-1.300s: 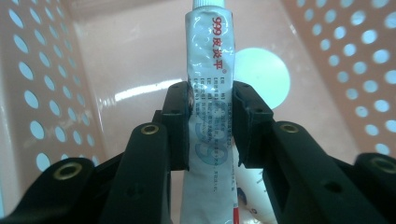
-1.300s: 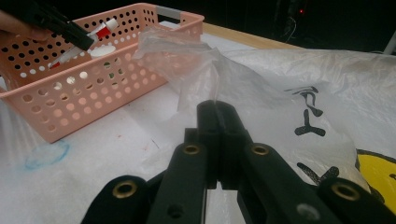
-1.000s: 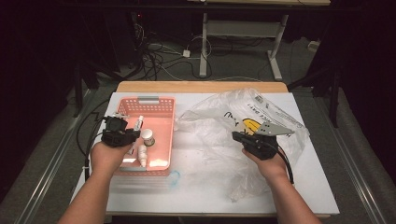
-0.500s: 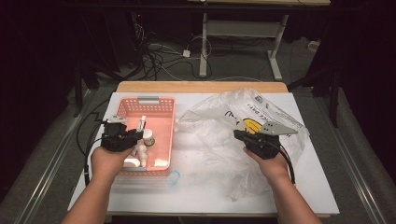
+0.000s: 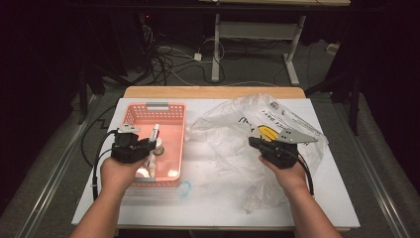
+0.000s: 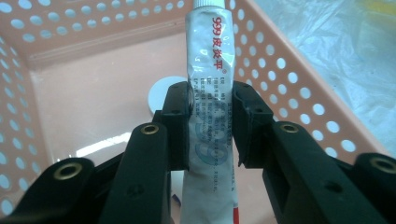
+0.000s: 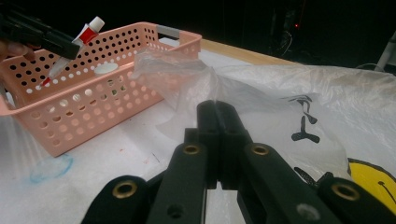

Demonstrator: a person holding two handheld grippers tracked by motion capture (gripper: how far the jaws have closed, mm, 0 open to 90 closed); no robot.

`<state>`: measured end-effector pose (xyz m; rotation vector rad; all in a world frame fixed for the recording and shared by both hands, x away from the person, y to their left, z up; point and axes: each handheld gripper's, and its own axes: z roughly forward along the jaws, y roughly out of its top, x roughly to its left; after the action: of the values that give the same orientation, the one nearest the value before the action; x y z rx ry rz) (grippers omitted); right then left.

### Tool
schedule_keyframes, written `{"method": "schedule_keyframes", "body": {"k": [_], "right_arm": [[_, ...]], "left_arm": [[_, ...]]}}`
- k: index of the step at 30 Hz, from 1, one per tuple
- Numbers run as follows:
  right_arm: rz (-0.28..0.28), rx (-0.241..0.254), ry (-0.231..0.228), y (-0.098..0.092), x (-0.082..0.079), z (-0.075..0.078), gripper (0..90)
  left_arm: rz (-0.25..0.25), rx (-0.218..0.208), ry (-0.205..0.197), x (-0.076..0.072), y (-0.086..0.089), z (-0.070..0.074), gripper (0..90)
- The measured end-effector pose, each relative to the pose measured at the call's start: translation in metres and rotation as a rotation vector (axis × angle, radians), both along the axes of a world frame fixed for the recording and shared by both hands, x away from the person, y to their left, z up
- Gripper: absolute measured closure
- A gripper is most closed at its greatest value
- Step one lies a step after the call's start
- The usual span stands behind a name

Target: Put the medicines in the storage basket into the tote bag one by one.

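A white squeeze tube with red print (image 6: 208, 93) is clamped between the jaws of the left gripper (image 6: 211, 116) and is held tilted over the pink perforated plastic basket (image 5: 132, 115) at the left of the white table (image 5: 208, 198). A round white lid, possibly of a small jar (image 6: 161, 93), is seen on the basket floor behind the tube. The right gripper (image 7: 217, 123) is held with jaws pressed together on the thin edge of the crumpled translucent plastic bag (image 7: 261, 93), spread at the right.
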<state>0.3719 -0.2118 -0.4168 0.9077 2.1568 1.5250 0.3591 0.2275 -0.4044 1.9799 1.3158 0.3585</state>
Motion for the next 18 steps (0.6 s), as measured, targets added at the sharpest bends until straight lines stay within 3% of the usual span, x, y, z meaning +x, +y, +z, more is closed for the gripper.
{"method": "schedule_keyframes", "body": {"k": [18], "right_arm": [[0.007, 0.022, -0.016, -0.002, -0.002, 0.006, 90.0]], "left_arm": [[-0.084, -0.044, -0.054, -0.01, -0.033, 0.023, 67.9]]}}
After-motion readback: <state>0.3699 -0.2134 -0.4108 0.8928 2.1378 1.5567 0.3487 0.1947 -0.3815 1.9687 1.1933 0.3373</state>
